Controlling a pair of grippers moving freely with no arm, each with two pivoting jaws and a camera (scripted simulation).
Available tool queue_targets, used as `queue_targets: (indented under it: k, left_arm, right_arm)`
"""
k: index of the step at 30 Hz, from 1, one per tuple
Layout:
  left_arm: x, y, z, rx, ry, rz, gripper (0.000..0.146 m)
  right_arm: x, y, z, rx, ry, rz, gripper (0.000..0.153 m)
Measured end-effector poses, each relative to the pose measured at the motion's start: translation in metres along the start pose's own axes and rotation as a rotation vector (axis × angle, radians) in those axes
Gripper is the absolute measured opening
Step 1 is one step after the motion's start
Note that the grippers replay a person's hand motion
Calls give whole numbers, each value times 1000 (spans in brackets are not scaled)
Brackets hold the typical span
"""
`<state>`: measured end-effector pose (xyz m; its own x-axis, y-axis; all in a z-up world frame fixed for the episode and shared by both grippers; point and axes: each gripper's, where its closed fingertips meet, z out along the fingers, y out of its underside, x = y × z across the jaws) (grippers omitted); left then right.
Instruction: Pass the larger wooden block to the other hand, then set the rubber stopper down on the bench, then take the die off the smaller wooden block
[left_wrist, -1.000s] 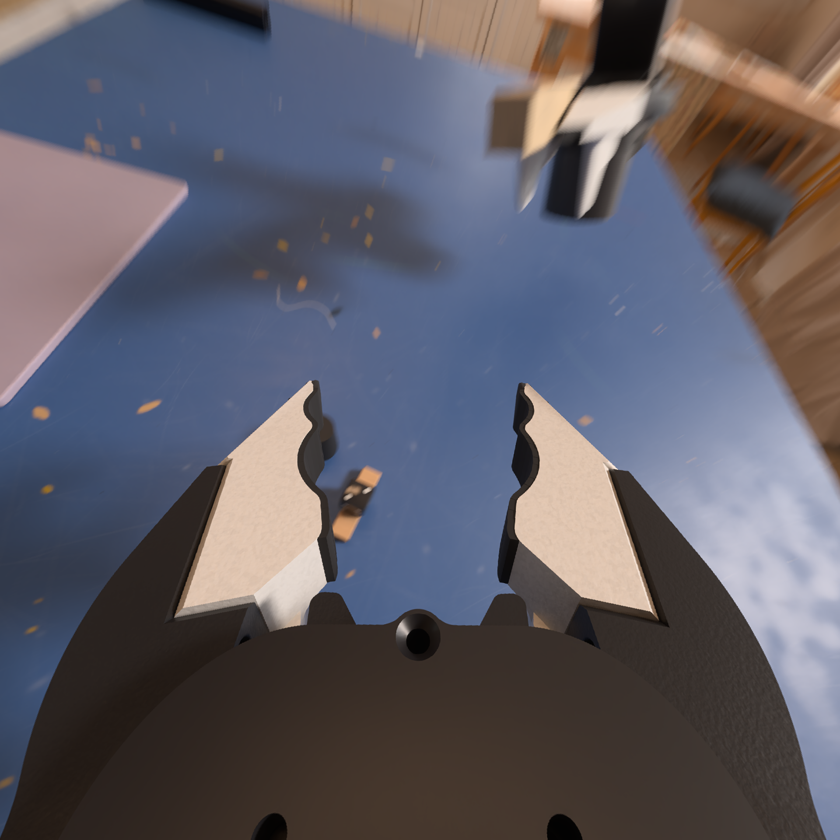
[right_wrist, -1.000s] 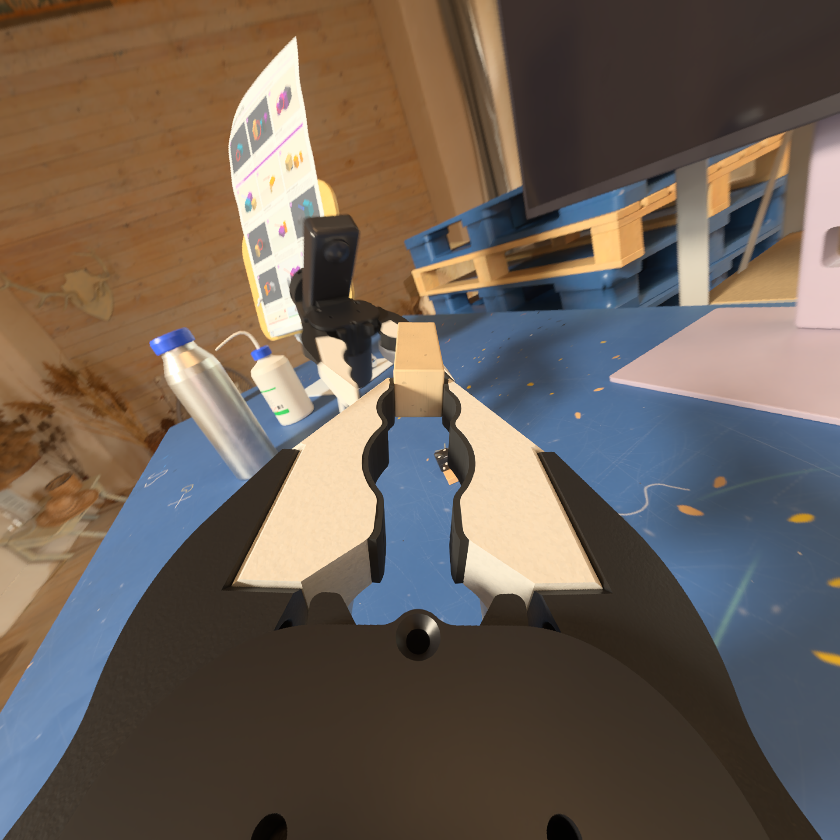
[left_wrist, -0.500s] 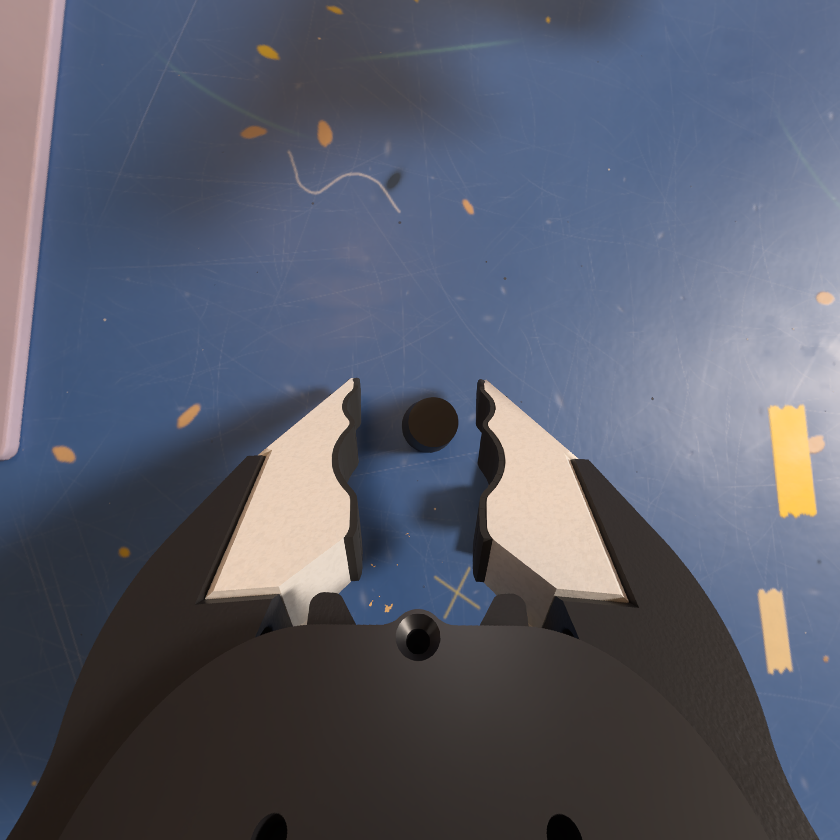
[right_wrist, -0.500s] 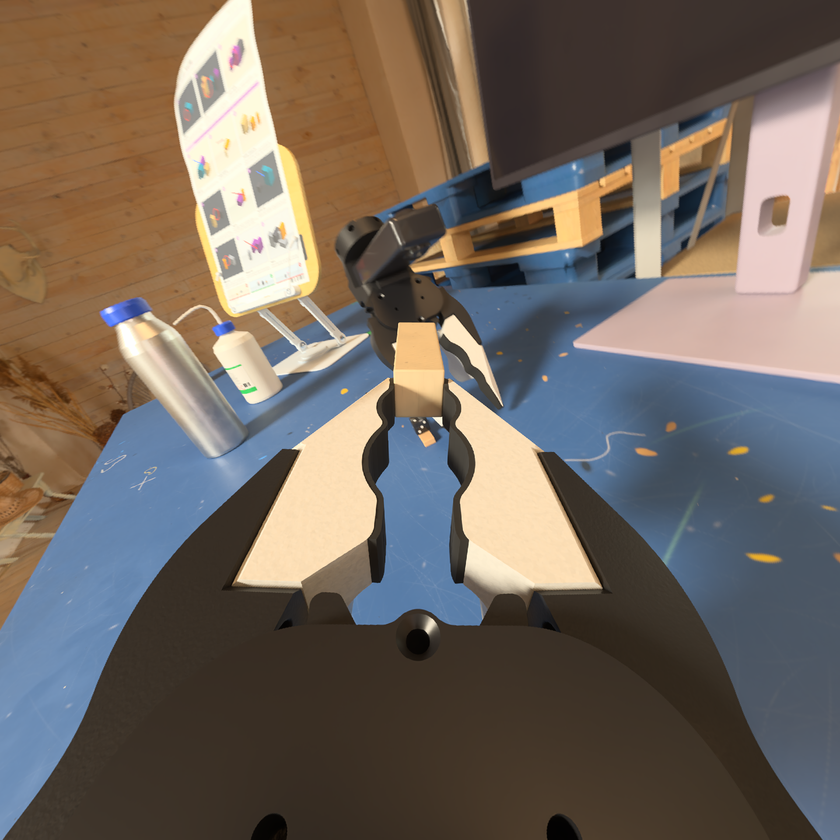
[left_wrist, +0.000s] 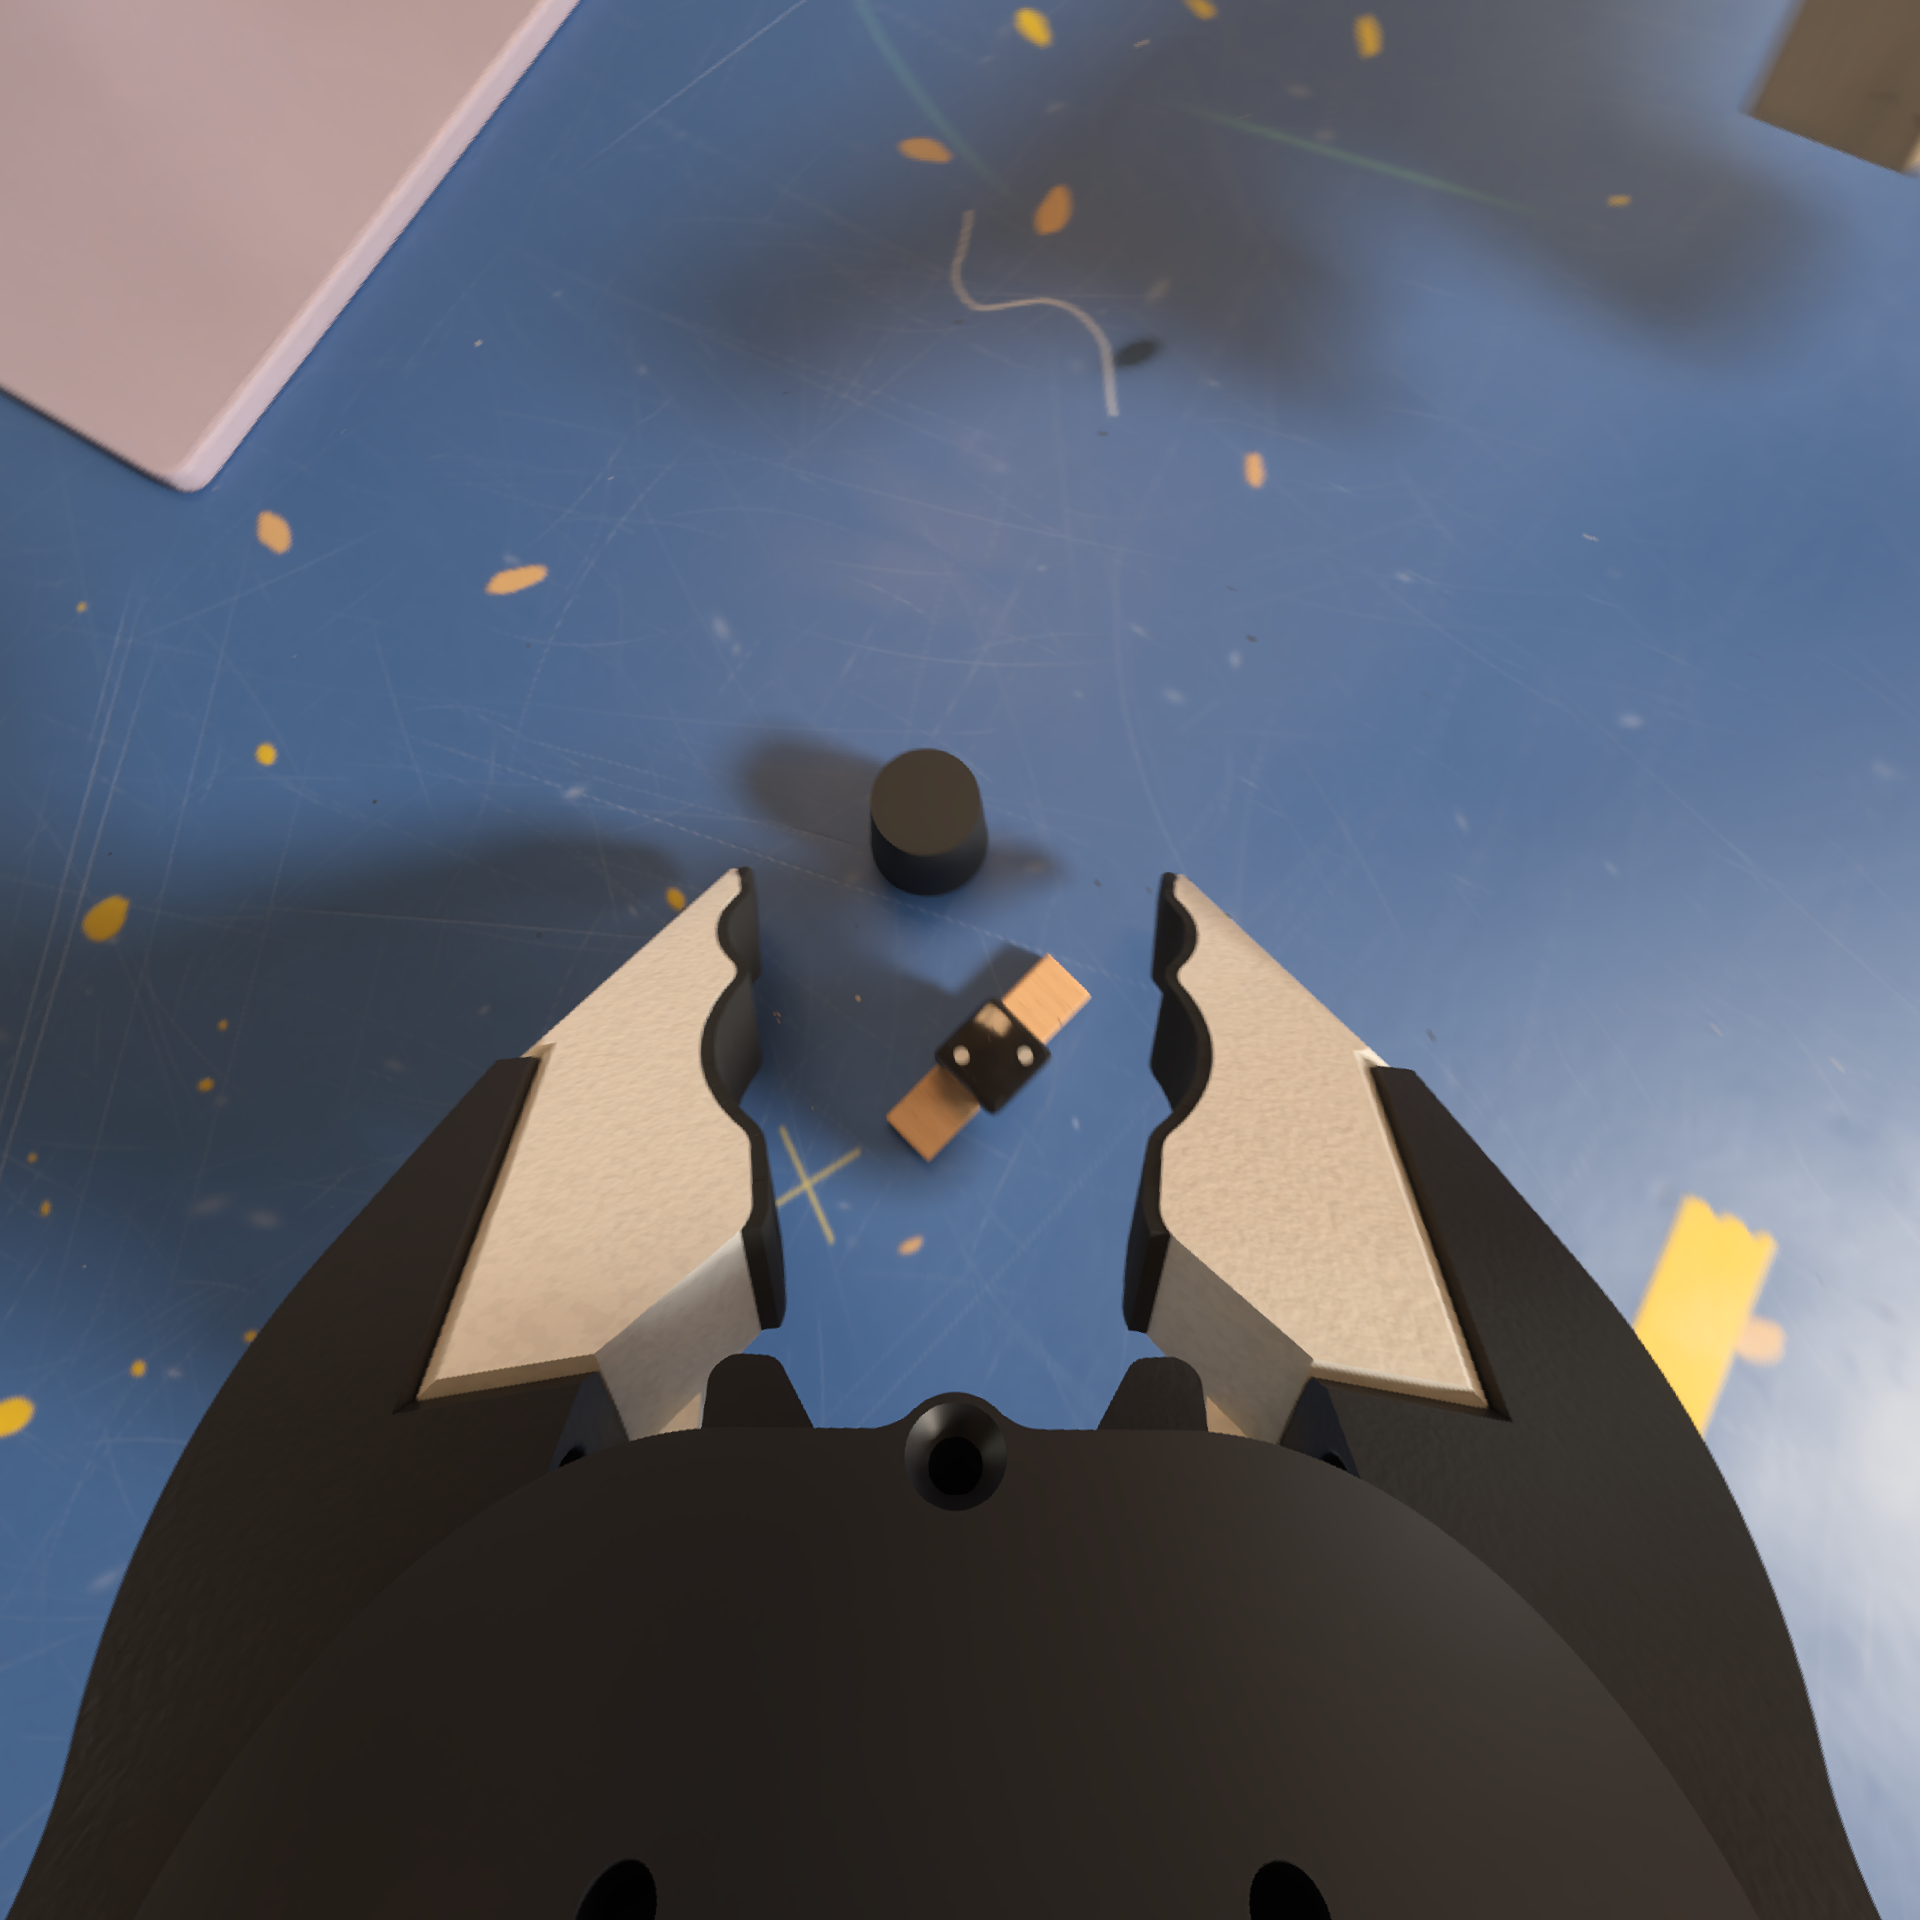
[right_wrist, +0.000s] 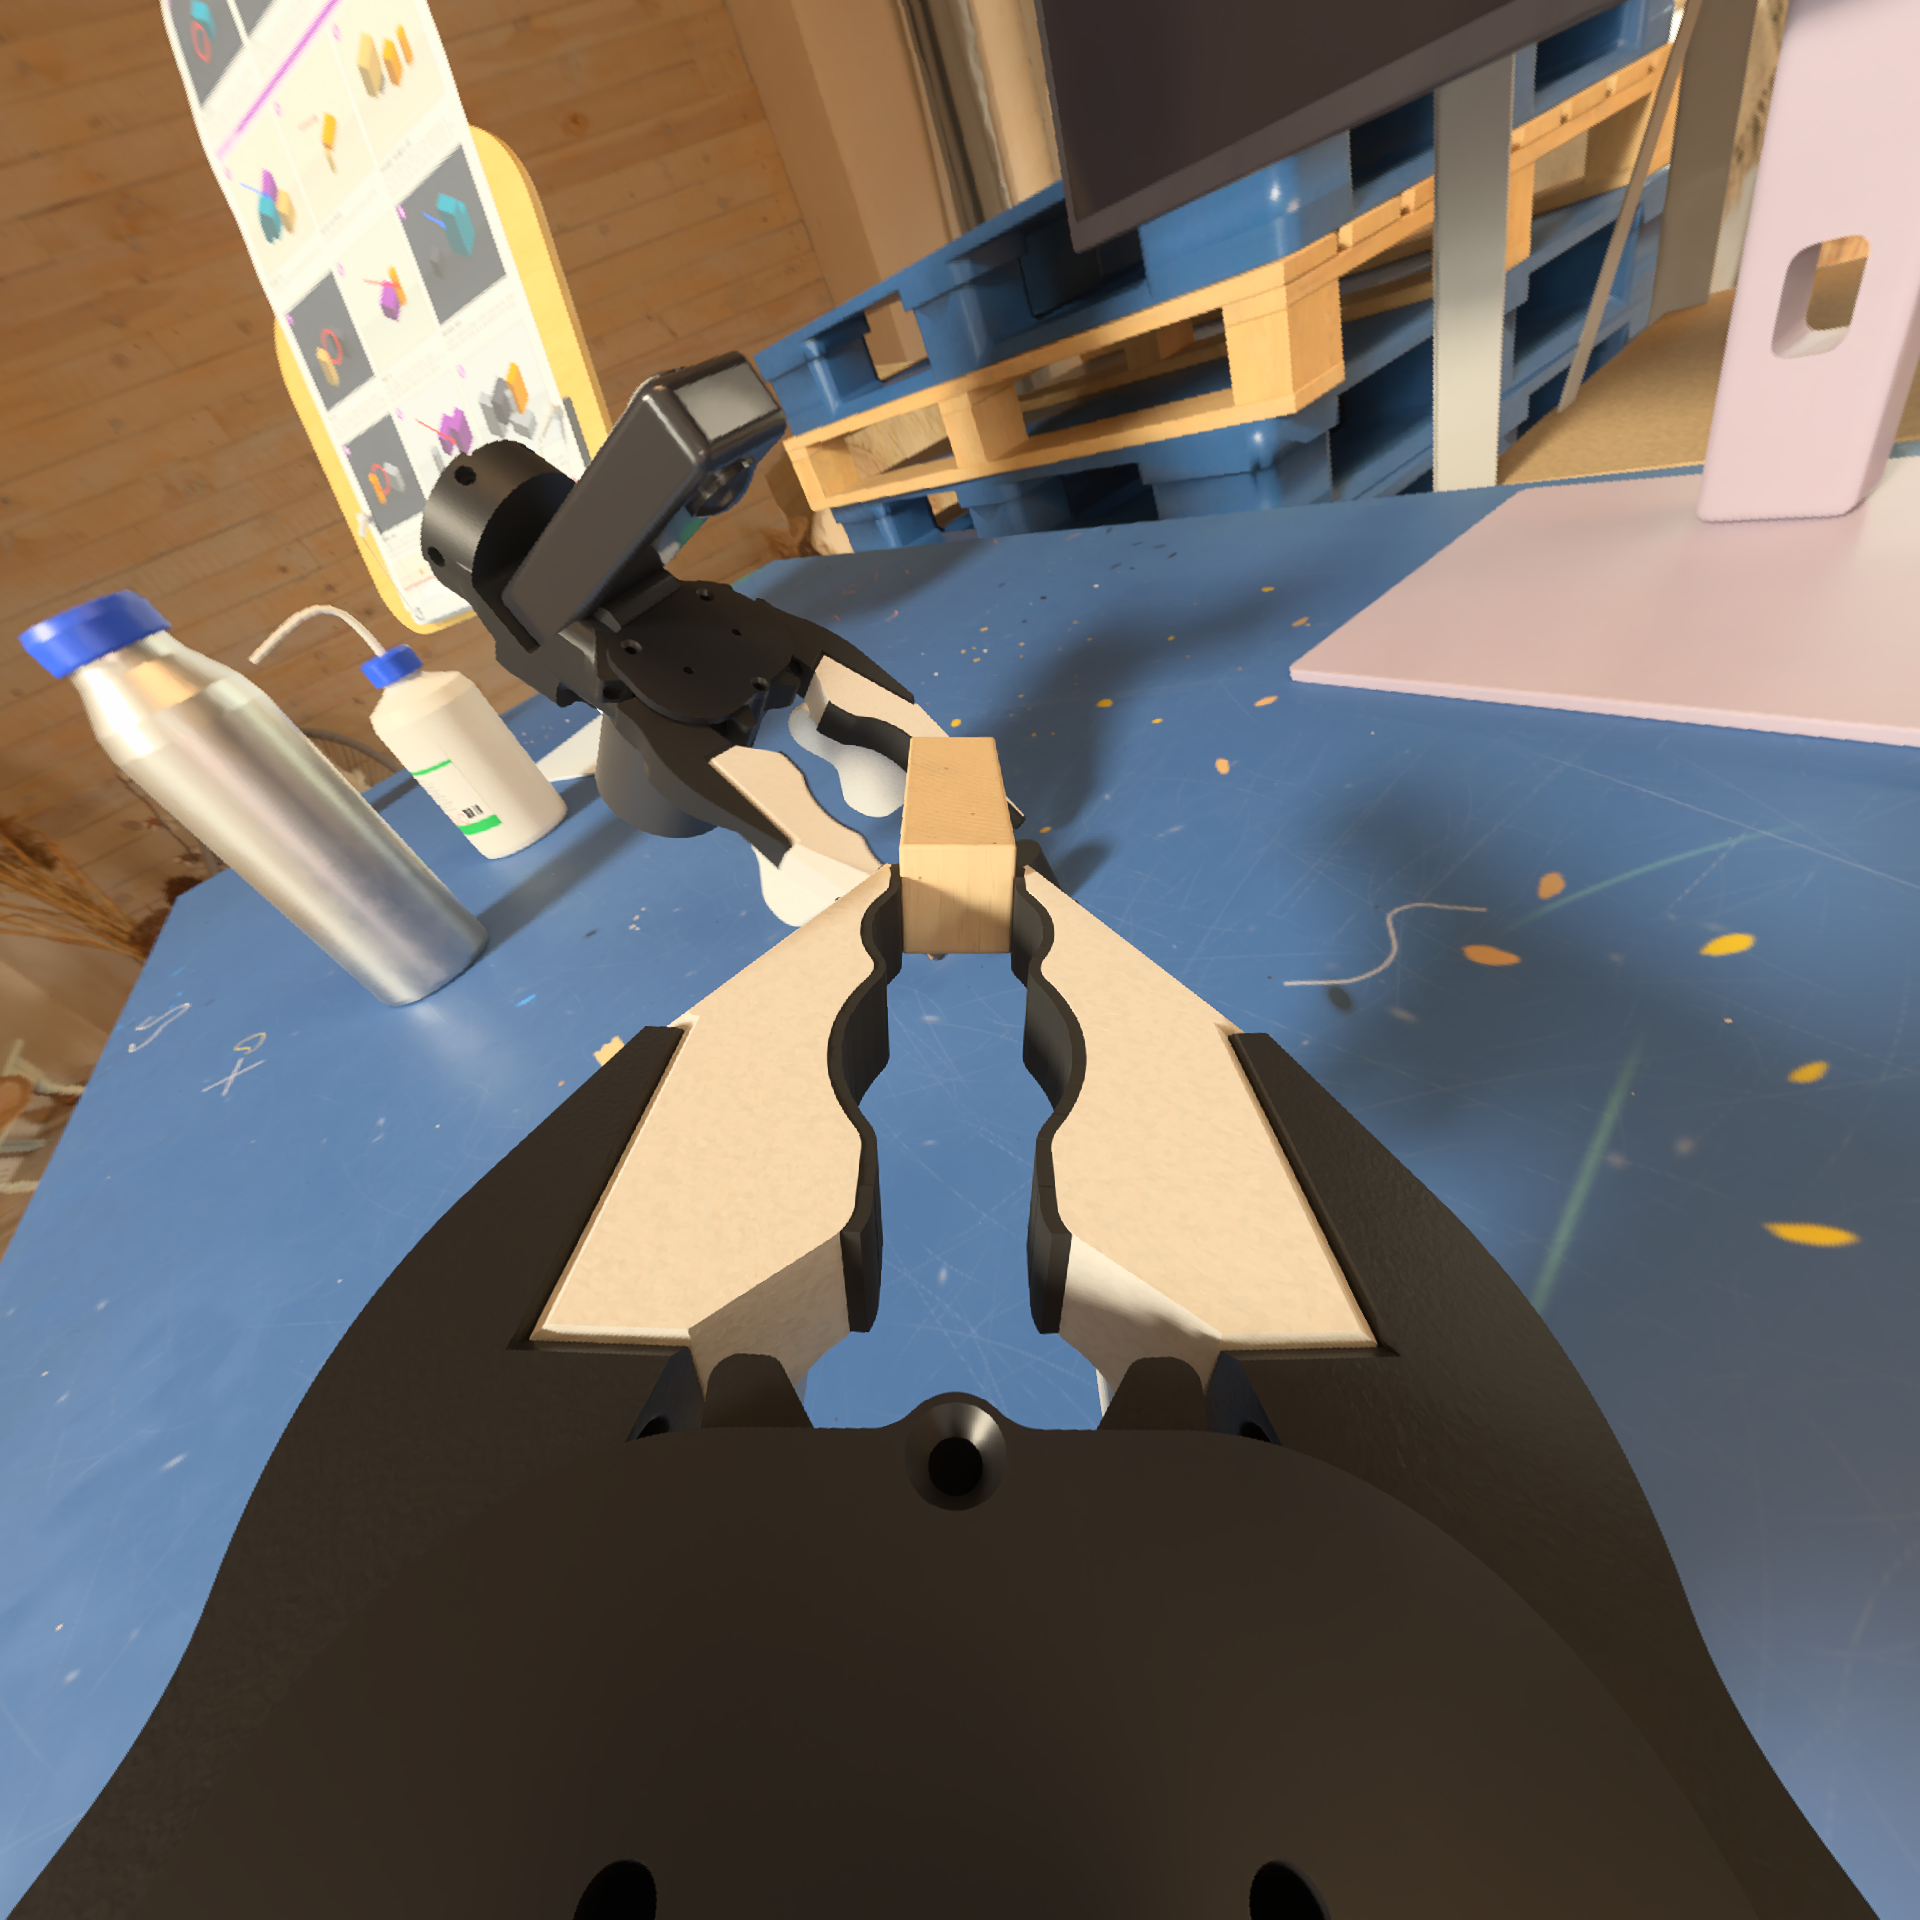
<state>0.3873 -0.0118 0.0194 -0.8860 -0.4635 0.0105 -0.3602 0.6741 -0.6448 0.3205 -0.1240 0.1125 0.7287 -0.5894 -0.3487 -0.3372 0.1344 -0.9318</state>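
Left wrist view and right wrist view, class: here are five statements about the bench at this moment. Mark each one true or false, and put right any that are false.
1. The rubber stopper stands on the blue bench, free of both fingers. True.
2. The left gripper is shut on the die. False: it is open and holds nothing.
3. The die sits on top of the smaller wooden block. True.
4. The right gripper is open. False: it is shut on the larger wooden block.
5. The metal bottle has a red cap. False: its cap is blue.
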Motion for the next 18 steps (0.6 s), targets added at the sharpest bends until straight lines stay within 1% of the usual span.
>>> queue_targets:
  k: [1, 3, 5, 7, 9, 11, 15, 18]
  left_arm:
    - [3, 1, -6, 10, 32, 18, 83]
    - [8, -2, -22, 42, 113, 82, 85]
    - [19, -7, -43, 66, 244, 192, 80]
    - [25, -10, -59, 55, 348, 308, 75]
    - [25, -8, -65, 18, 400, 425, 69]
    - [20, 0, -59, -50, 391, 528, 60]
    - [14, 14, -36, -155, 335, 667, 55]
    - [7, 25, -19, -223, 257, 752, 49]
  right_arm:
    - [-1, -2, 0, 7, -10, 3, 19]
    - [-1, -6, -2, 21, -25, 3, 19]
    - [-2, -9, -3, 31, -44, 2, 19]
    - [-2, -12, -4, 36, -52, -1, 19]
    - [-2, -13, -3, 40, -62, 2, 19]
    - [-2, -13, -2, 41, -75, 6, 19]
    - [-4, -11, -1, 29, -90, -2, 19]
    - [-5, -10, -1, 26, -96, 1, 19]
